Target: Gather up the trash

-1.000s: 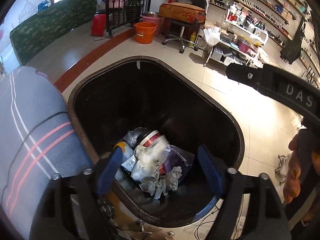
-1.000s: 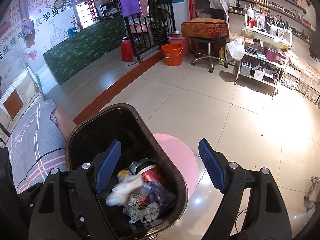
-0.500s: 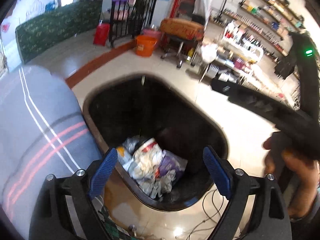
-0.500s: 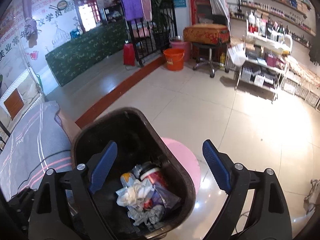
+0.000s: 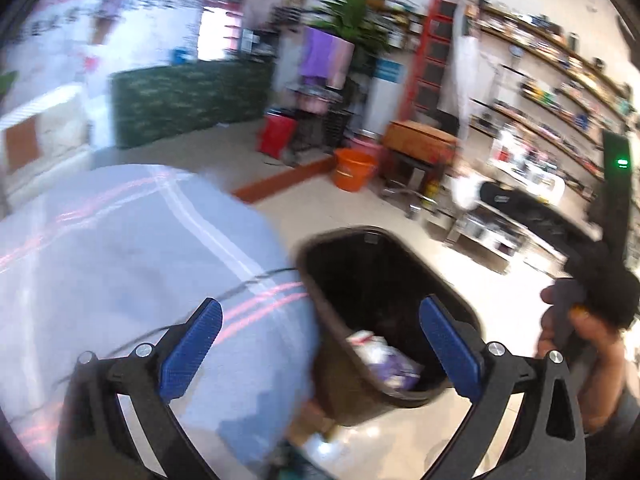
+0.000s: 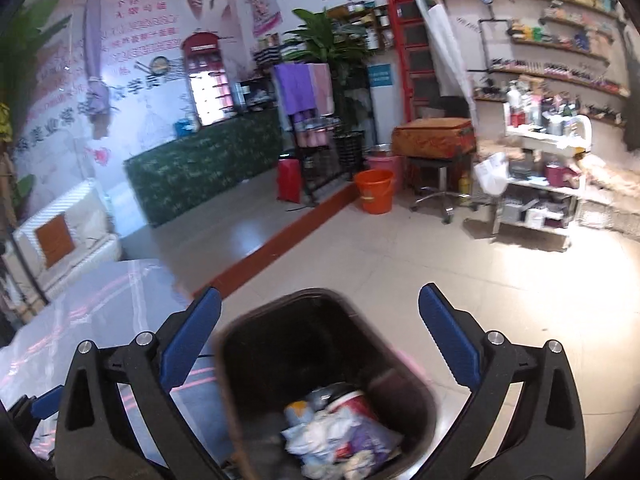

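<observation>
A dark trash bin (image 5: pixel 362 256) stands on the tiled floor beside a grey striped bed. Crumpled white tissue, a purple wrapper and a red-and-white cup lie inside as trash (image 6: pixel 340 428), also seen in the left wrist view (image 5: pixel 384 356). My left gripper (image 5: pixel 320 352) is open and empty, above the bin's left rim and the bed edge. My right gripper (image 6: pixel 320 344) is open and empty, high over the bin (image 6: pixel 280 312). The right gripper's body and the hand holding it show in the left wrist view (image 5: pixel 592 288).
The grey striped bed (image 5: pixel 120 260) fills the left. An orange bucket (image 6: pixel 374 196), a stool with an orange case (image 6: pixel 434 144) and a white trolley (image 6: pixel 540 184) stand farther back. A green-covered counter (image 6: pixel 208 168) lines the back wall. A pink bin lid (image 6: pixel 416 360) lies beside the bin.
Both grippers have lifted up and back from the bin. The left view has swung left over the bed. The tissue that was falling a second ago lies in the bin.
</observation>
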A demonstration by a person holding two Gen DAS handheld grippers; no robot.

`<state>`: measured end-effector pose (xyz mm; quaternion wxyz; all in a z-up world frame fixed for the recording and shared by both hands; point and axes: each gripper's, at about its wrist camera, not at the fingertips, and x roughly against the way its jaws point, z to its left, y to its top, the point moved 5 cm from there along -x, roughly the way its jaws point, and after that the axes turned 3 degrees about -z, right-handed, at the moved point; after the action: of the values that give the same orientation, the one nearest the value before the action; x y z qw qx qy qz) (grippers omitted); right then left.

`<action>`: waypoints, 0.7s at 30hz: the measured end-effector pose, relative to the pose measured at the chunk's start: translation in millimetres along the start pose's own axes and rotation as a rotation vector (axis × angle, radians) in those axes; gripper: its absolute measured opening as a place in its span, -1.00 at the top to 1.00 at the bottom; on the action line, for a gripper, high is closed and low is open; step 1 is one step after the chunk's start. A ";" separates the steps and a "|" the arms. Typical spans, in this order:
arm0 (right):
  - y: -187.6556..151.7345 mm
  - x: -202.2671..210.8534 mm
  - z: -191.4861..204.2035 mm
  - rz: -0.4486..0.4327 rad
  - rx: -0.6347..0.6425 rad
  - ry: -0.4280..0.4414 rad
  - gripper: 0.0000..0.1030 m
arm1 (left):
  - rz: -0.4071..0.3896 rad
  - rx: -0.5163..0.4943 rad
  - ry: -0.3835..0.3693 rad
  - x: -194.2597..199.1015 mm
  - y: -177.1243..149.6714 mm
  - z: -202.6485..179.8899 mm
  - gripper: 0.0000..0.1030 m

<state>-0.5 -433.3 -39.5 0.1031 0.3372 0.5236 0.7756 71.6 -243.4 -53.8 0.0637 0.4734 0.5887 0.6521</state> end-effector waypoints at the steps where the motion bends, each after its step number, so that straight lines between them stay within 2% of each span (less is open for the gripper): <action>1: -1.0 1.4 8.6 0.008 0.008 0.015 -0.89 | -0.003 0.004 0.028 3.9 0.3 7.4 -0.89; 7: -14.6 20.0 65.8 0.023 0.052 0.137 -0.89 | -0.056 0.040 0.223 34.3 0.2 55.2 -0.89; 9: -21.5 33.5 89.1 -0.009 0.109 0.170 -0.89 | -0.086 0.049 0.291 49.2 -0.8 67.9 -0.90; 15: -41.6 68.9 138.1 -0.071 0.242 0.226 -0.89 | -0.113 0.130 0.367 86.3 -12.7 100.5 -0.90; 18: -50.8 87.0 146.1 -0.114 0.252 0.218 -0.89 | -0.143 0.162 0.424 105.1 -19.0 107.2 -0.90; 21: -59.8 105.8 149.6 -0.165 0.277 0.228 -0.89 | -0.167 0.179 0.417 114.9 -21.0 107.1 -0.90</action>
<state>2.8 -242.1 -14.8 0.0589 0.2140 0.6593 0.7183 73.4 -87.8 -24.0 -0.0475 0.2818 0.6816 0.6736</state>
